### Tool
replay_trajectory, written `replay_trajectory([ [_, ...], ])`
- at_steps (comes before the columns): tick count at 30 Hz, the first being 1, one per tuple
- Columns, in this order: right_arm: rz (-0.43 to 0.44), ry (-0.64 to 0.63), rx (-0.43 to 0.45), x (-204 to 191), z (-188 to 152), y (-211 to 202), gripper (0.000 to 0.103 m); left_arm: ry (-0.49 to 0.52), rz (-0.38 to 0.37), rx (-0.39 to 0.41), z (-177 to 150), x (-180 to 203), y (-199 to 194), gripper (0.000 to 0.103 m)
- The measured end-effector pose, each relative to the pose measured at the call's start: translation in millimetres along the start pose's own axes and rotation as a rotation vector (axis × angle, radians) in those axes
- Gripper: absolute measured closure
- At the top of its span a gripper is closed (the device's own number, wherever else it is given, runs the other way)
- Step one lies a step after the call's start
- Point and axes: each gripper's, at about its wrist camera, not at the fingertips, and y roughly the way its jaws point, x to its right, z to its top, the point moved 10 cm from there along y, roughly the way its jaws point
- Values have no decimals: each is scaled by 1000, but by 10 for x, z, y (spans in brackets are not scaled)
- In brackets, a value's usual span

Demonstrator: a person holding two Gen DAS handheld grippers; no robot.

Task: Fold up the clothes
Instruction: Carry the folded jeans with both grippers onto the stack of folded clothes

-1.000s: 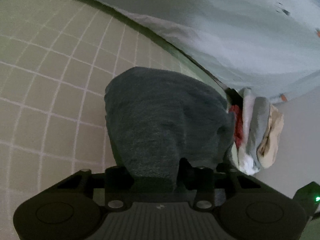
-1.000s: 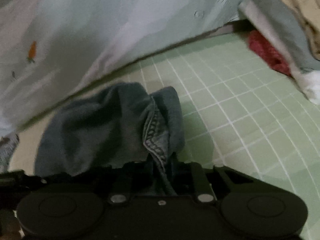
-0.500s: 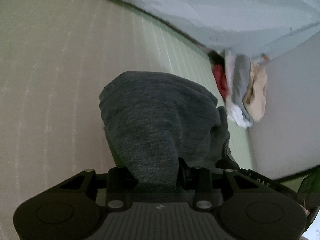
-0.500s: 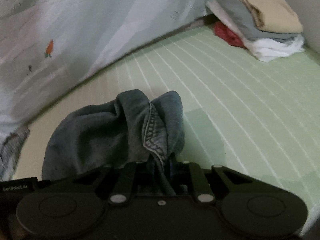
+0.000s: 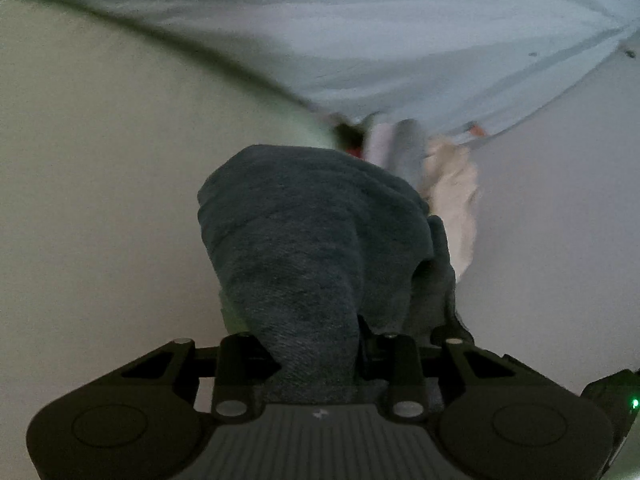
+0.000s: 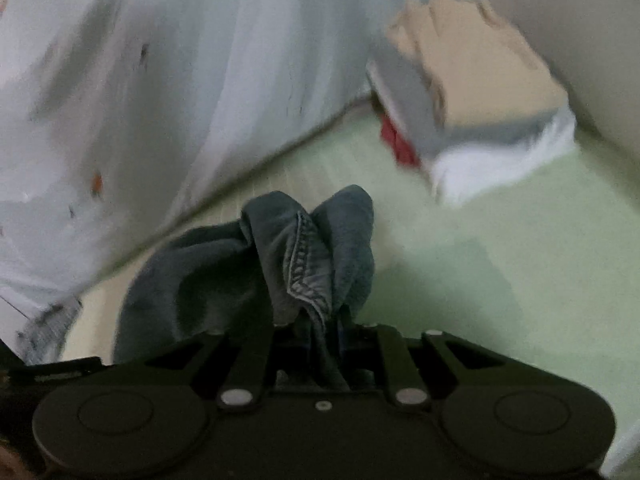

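Observation:
A blue denim garment (image 5: 312,240) is bunched and held off the green mat by both grippers. My left gripper (image 5: 316,344) is shut on one part of it; the cloth covers its fingertips. My right gripper (image 6: 316,332) is shut on another part, where a stitched seam (image 6: 304,264) shows; the garment (image 6: 224,272) hangs to the left there. A stack of folded clothes (image 6: 472,96), beige on grey on white with red beneath, sits on the mat ahead to the right. It also shows in the left wrist view (image 5: 424,160), just past the denim.
A pale blue printed sheet (image 6: 180,80) hangs along the far edge of the green mat (image 6: 520,260). A plain wall (image 5: 560,220) stands beside the stack. The mat (image 5: 100,180) spreads to the left in the left wrist view.
Both grippers have carried the denim toward the folded stack, which now looks larger and closer. Both views are blurred by motion. The grip on the denim is unchanged.

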Motion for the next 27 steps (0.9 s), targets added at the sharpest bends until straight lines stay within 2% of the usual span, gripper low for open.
replay_trajectory([
  [4,35,-67,95,475,810,-134,91,10,-66,65,319,753,538,68],
  [10,10,-134,284,1037,2066,-190,91,172,-157,143,1136,1867,1374,68],
  [12,-22,-135,354,1214,2452,-141,91,242,-165,168,1423,2181,1674,60],
  [13,-64,-154,378,1299,2611,-65,90,280,-139,178,1538,2258,1846,56],
  [14,-121,-185,397,1381,2750,41,85,318,-113,188,1651,2333,2017,47],
  [15,-178,-223,397,1467,2854,200,81,347,-66,183,1723,2353,2231,42],
  [16,-224,-235,364,1585,2889,419,71,362,-6,150,1741,2301,2415,40],
  [17,-262,-227,318,1720,2894,654,66,376,53,115,1757,2244,2592,39],
  [18,-300,-219,273,1854,2897,885,66,399,110,70,1734,2164,2712,39],
  [20,-314,-200,228,1983,2858,1088,66,454,149,59,1665,2069,2700,38],
  [21,-297,-192,236,1990,2839,1089,66,479,133,69,1614,2045,2624,32],
  [23,-254,-180,277,1941,2818,969,53,492,122,75,1542,1976,2469,26],
  [27,-240,-172,311,1842,2764,703,49,489,152,109,1436,1964,2193,23],
])
